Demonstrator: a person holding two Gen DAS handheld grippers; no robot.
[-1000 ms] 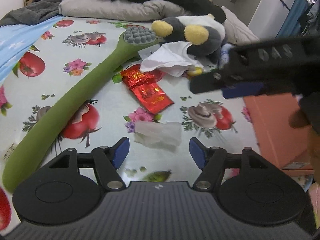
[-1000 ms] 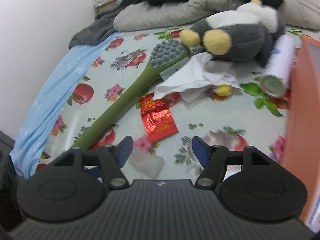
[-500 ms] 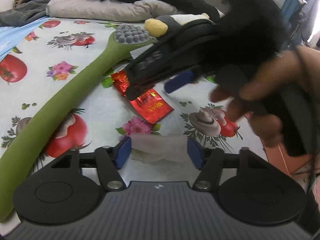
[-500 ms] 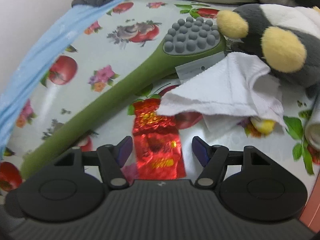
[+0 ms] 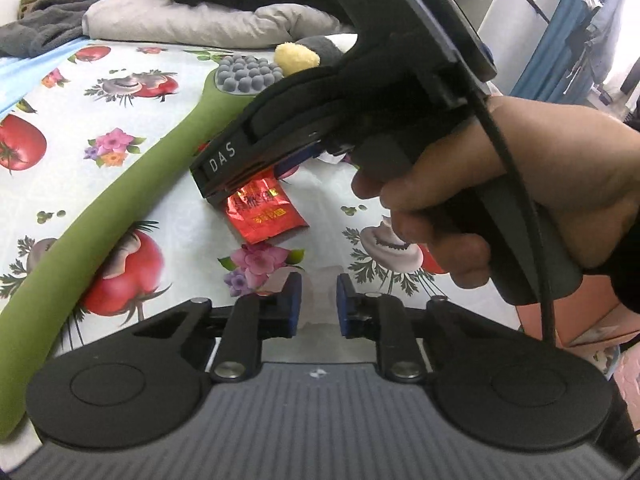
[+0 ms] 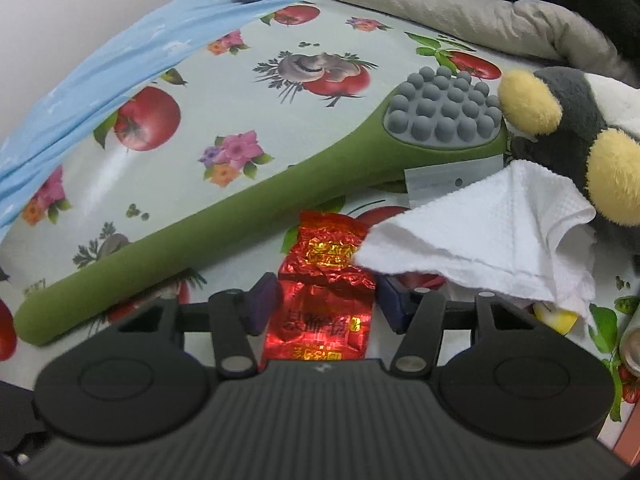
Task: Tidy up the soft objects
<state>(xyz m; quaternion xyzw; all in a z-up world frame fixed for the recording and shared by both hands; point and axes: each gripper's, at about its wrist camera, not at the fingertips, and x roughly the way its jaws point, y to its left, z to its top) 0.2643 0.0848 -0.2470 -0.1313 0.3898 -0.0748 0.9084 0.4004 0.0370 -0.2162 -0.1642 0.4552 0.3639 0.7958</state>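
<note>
The red foil packet (image 6: pixel 320 304) is the landmark: crinkled, shiny, with gold printing too small to read; it lies flat on the glossy tablecloth (image 6: pixel 168 184) printed with tomatoes, mushrooms and flowers. The right gripper (image 6: pixel 326 308) stands over this packet with a blue pad on each side; its jaws are closing but do not press the foil yet. Just left of the packet lies a long green massager (image 6: pixel 224 220), smooth and matte, with a head of round grey rubber knobs; to the right of the packet a white, embossed paper towel (image 6: pixel 488 236) overlaps its top corner; behind the towel sits a fuzzy grey plush toy (image 6: pixel 576 120) with yellow feet. Only the left wrist view shows the person's hand (image 5: pixel 520 192) on the right gripper's handle, whose black body bears the letters "DAS". In front of the packet there, the left gripper (image 5: pixel 318 306) is closing on a pale, translucent soft piece (image 5: pixel 316 280); whether the pads grip it I cannot tell.
</note>
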